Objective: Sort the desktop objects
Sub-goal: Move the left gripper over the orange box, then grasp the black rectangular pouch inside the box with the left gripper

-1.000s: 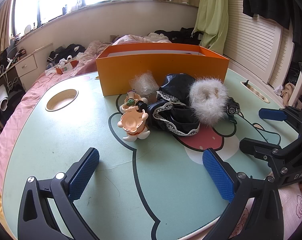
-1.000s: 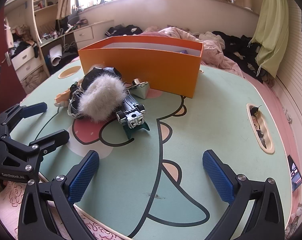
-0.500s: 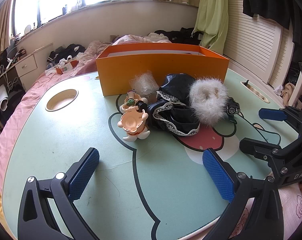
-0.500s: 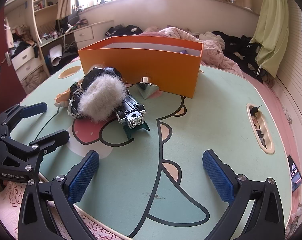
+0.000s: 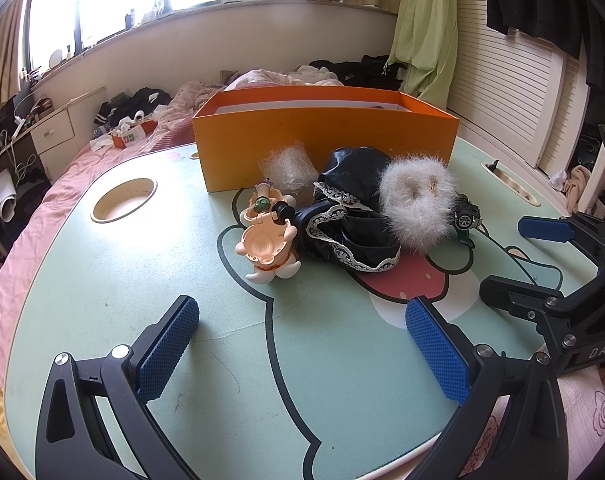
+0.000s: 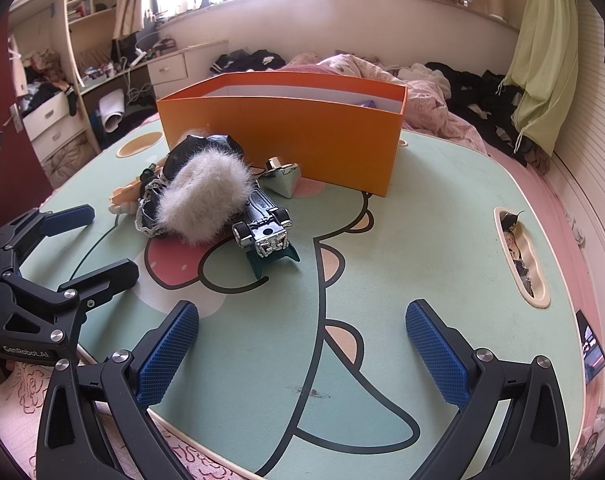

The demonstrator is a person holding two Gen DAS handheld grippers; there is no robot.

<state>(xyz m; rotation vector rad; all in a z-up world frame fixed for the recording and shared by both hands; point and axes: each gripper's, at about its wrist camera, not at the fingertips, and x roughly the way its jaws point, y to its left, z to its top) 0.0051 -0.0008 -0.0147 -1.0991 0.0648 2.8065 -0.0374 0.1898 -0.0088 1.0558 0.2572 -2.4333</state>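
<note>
An orange box (image 5: 326, 144) (image 6: 286, 128) stands open at the back of the cartoon-printed table (image 5: 102, 300). In front of it lie a clear plastic bag (image 5: 290, 164), a peach doll figure (image 5: 266, 244), a black lace-trimmed cloth (image 5: 342, 224), a white fluffy piece (image 5: 418, 200) (image 6: 202, 196) and a toy car (image 5: 466, 218) (image 6: 264, 228). A silver cone-shaped object (image 6: 284, 176) rests by the box wall. My left gripper (image 5: 302, 350) (image 6: 98, 244) is open over the near table, short of the doll. My right gripper (image 6: 302, 354) (image 5: 518, 258) is open too, short of the car.
The table has a round cup recess (image 5: 124, 200) at the left and a long slot (image 6: 520, 256) with clutter at the right. A thin green cable (image 5: 534, 264) runs from the car. Pink bedding (image 5: 74, 184) surrounds the table, with drawers (image 6: 50, 120) beyond.
The silver cone-shaped object by the box has tipped and turned slightly. Both grippers and the other objects stay where they were.
</note>
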